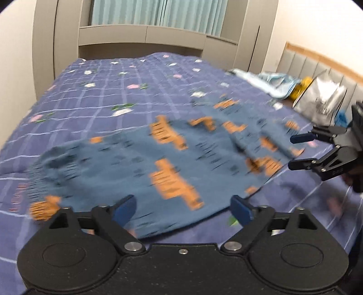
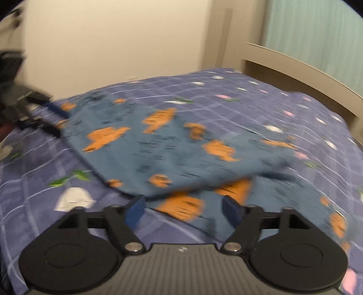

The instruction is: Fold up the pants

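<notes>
Now we see the blue pants [image 1: 140, 163] with orange patches lying spread on the bed's purple checked quilt [image 1: 95, 90]. Our left gripper [image 1: 182, 210] has its jaws spread wide at the pants' near edge, pinching nothing. Our right gripper [image 2: 183, 210] is spread too, empty above the cloth. A silver bag [image 1: 322, 99] by the headboard bears print too blurred to read

— What sort of place is this?

— A home bedroom. The bed [image 1: 95, 109] fills the view, covered by a purple checked quilt [image 1: 74, 127] with small flowers.

— What stands around the bed?

— Beyond its far end, pale green curtains [image 1: 156, 12] hang above beige built-in cabinets [image 1: 145, 36]. Along its right side runs a grey padded headboard [image 1: 304, 64], and near that headboard some loose clothes [image 1: 274, 82] lie on the bed.
</notes>
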Available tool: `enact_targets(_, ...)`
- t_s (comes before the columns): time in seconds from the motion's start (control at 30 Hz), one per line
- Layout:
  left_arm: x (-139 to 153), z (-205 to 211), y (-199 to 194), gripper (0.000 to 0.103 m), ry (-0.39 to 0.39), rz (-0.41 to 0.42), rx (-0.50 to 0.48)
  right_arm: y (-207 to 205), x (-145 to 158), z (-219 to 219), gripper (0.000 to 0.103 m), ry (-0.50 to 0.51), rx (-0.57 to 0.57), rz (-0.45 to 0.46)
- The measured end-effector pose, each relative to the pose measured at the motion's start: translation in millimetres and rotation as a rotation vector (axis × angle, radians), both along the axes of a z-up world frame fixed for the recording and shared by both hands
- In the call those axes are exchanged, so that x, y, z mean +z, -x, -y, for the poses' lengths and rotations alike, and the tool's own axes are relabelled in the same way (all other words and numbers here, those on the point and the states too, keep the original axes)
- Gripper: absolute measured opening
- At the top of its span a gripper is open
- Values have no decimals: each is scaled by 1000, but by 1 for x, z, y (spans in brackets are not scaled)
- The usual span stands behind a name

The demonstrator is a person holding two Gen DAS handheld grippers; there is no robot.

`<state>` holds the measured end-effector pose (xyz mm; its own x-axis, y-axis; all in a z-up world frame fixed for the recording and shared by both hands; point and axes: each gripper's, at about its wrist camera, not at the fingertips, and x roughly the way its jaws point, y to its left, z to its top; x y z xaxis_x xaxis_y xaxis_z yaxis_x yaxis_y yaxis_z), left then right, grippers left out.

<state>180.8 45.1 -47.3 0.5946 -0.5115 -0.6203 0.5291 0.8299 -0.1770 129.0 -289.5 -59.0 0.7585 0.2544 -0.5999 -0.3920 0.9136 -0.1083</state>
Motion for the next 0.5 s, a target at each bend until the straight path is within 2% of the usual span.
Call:
enact_targets(0.1, 2, 38, -1, 101, 70, 15, 9, -3, 7, 51, 99, -61, -174, 17)
enact_targets(0.2, 1, 80, -11, 101, 145, 0, 18, -11, 7, 111, 99, -147, -380, 9)
enact_targets(0.27, -2, 104, -21, 101, 190, -28, 32, -18, 4, 149, 99, -224, -435, -5)
enact_targets(0.33, -4, 127, -33, 101, 227, -63, 53, -30, 0, 183, 99, -335, -430, -39)
enact_targets(0.43, -6, 152, -46, 102, 237, -79, 76, -48, -9, 224, 96, -490, -337, -113)
enact_targets(0.5, -7, 163, -51, 102, 209, -78, 98, -58, -16, 242, 96, -516, -256, -157)
